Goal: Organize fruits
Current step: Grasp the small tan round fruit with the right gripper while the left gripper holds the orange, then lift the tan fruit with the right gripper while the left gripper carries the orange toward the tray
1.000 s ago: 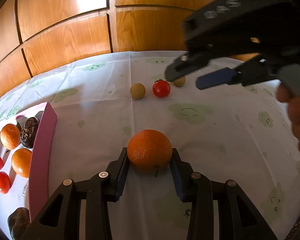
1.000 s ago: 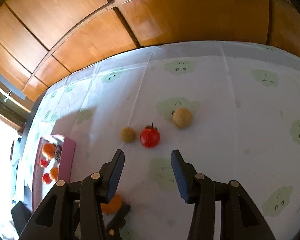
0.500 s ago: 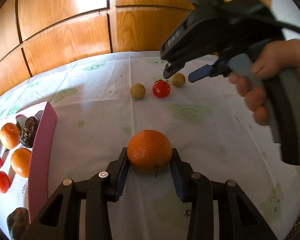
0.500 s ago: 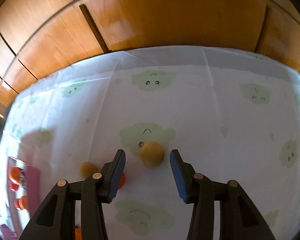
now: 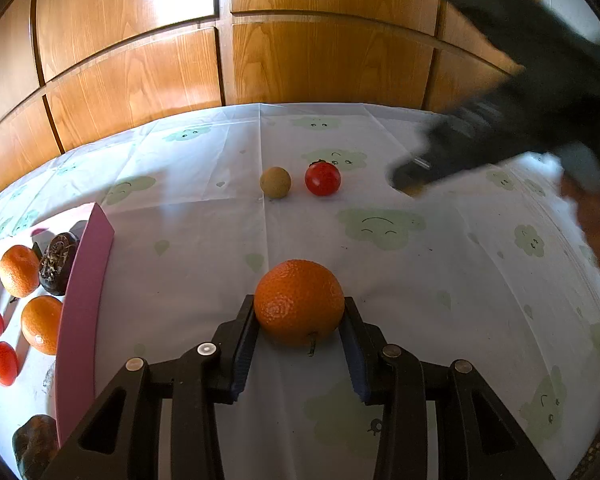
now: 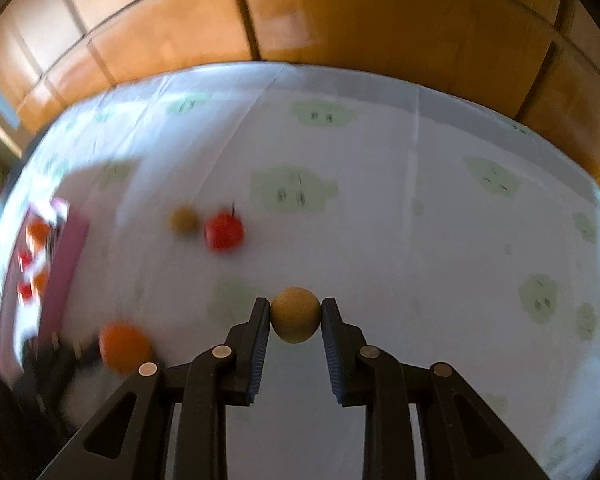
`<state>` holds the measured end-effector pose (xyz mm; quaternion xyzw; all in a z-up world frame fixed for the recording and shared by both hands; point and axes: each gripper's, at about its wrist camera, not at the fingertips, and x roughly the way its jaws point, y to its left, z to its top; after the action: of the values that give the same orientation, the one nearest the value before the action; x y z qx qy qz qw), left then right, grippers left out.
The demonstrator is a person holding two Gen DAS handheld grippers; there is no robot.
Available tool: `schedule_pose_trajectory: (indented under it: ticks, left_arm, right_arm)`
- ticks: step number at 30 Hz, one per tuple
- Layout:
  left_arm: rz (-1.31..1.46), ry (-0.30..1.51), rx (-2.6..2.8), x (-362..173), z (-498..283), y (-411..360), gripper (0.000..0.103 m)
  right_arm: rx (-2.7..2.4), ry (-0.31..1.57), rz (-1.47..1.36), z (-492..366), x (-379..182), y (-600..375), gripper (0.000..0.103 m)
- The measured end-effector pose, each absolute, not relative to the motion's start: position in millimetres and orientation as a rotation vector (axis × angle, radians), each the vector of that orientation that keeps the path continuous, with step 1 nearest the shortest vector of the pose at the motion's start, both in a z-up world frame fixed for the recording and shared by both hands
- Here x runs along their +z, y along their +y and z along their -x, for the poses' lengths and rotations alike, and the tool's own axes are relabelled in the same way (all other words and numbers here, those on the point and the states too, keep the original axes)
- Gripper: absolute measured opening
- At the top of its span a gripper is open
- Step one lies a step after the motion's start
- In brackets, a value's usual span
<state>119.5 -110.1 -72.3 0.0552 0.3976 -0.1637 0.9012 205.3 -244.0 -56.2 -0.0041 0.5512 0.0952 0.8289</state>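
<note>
An orange (image 5: 299, 302) sits between the pads of my left gripper (image 5: 299, 320), which is shut on it just above the tablecloth. In the right wrist view my right gripper (image 6: 295, 316) is shut on a small tan round fruit (image 6: 295, 314), both pads pressing its sides. The same orange (image 6: 125, 346) shows blurred at lower left there. On the cloth lie a second tan fruit (image 5: 275, 182) and a red tomato (image 5: 322, 178). The right gripper's black body (image 5: 500, 136) is blurred at the upper right of the left wrist view.
A pink-walled tray (image 5: 85, 276) at the left holds oranges, red tomatoes and dark fruits. A white cloth with green cloud prints (image 5: 380, 224) covers the table. Wooden panels (image 5: 300, 40) rise behind it. A person's hand (image 5: 596, 216) is at the right edge.
My right gripper swung to the far tan fruit, dropped over it and shut on it. The left gripper has kept still with the orange.
</note>
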Motion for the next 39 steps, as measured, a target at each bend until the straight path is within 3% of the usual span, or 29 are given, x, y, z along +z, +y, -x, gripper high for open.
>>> schedule_pose_trajectory:
  ticks: [8,39]
  left_arm:
    - [-0.119,0.822,-0.336,-73,-120,-111,0.040]
    - [-0.162,0.816,-0.317,-73,-118,-114,0.040]
  right_arm:
    - [0.235,1.194,0.083,-156,-76,-251,0.026]
    - [0.208,1.158,0.182,-168,-80,-237,0.026]
